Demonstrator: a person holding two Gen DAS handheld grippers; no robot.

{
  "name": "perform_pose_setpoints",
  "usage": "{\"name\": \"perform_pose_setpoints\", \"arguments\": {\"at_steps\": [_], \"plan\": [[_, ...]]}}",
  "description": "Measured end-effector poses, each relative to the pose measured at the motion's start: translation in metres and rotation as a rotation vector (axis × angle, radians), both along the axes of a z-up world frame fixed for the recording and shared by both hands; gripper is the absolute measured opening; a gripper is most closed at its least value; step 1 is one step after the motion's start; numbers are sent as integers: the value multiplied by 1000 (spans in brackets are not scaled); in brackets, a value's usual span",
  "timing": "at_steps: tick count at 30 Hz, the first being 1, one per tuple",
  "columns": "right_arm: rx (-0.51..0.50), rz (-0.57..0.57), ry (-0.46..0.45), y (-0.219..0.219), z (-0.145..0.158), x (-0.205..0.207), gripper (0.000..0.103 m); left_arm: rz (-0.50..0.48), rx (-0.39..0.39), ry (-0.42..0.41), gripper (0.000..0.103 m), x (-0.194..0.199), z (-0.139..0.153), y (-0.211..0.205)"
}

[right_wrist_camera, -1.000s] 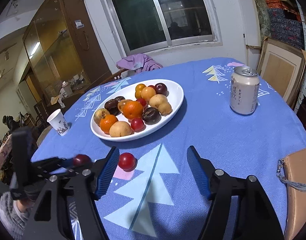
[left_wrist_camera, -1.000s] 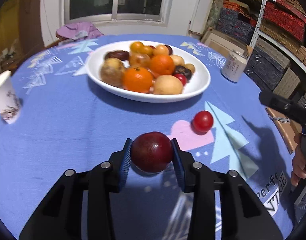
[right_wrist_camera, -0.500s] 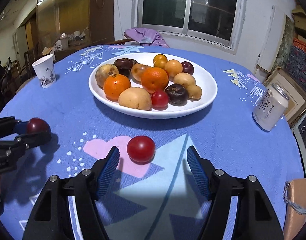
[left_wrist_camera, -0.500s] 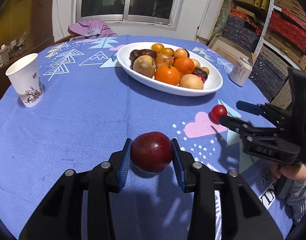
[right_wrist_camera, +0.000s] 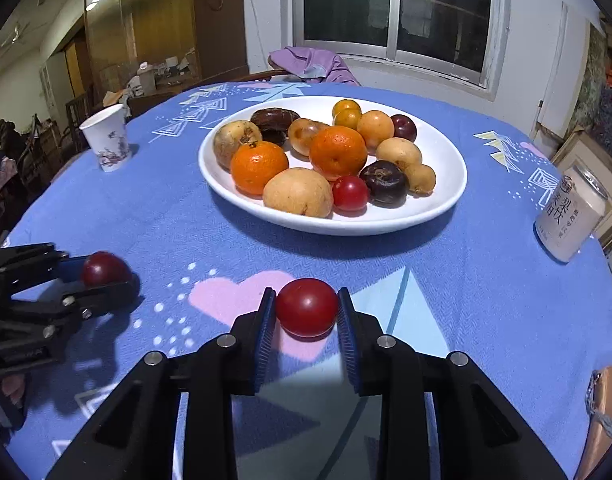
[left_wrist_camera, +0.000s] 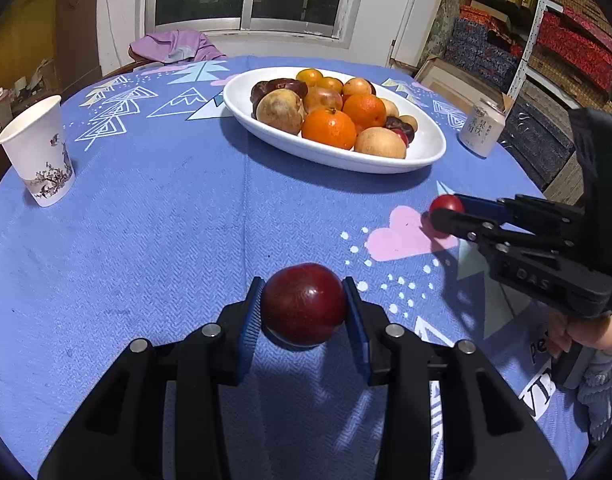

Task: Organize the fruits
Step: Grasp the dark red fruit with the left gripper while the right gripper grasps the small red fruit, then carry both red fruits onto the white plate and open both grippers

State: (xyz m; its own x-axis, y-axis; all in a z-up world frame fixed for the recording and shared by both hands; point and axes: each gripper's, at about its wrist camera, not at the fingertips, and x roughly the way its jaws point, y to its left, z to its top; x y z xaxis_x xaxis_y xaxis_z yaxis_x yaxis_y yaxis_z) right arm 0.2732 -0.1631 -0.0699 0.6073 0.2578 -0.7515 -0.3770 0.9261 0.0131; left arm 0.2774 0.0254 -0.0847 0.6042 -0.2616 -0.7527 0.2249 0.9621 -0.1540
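Gripping red tomato (right_wrist_camera: 306, 307), right tool (right_wrist_camera: 306, 312)

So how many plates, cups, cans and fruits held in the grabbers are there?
Plate: 1
Paper cup: 1
Can: 1
Held fruits: 2, the dark red plum and the red tomato
Total: 5

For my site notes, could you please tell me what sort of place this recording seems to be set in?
Probably a lived-in home room that doubles as storage: a round table with a printed blue cloth holds a fruit plate, shelves of stacked boxes line one wall, and a glass-fronted wooden cabinet stands beside the window.
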Motion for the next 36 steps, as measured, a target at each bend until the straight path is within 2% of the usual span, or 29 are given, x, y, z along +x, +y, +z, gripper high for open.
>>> {"name": "perform_pose_setpoints", "arguments": {"at_steps": [4, 11, 13, 18, 20, 22, 24, 28, 32, 36], "plan": [[71, 10, 13, -13, 6, -25, 32, -7, -10, 3, 38, -2, 0, -2], [117, 41, 9, -18, 13, -61, 32, -61, -11, -10, 38, -18, 7, -22], [160, 32, -21, -29, 29, -67, 31, -67, -19, -36, 38, -18, 20, -24], [231, -18, -132, -55, 90, -48, 31, -31, -30, -130, 38, 10, 78, -23], [263, -46, -160, -63, 113, -27, 31, -9, -60, -142, 38, 35, 101, -22], [310, -83, -157, -70, 124, 0, 31, 0, -69, -142, 39, 56, 113, -26], [339, -114, -143, -74, 122, 25, 31, 8, -68, -125, 39, 85, 118, -35], [380, -149, -38, -71, 88, 80, 31, 46, -67, -76, 39, 144, 111, -46], [343, -153, 20, -59, 57, 114, 31, 88, -52, 4, 39, 207, 79, -54], [314, -142, 28, -51, 43, 131, 31, 119, -66, 56, 39, 245, 53, -55]]}}
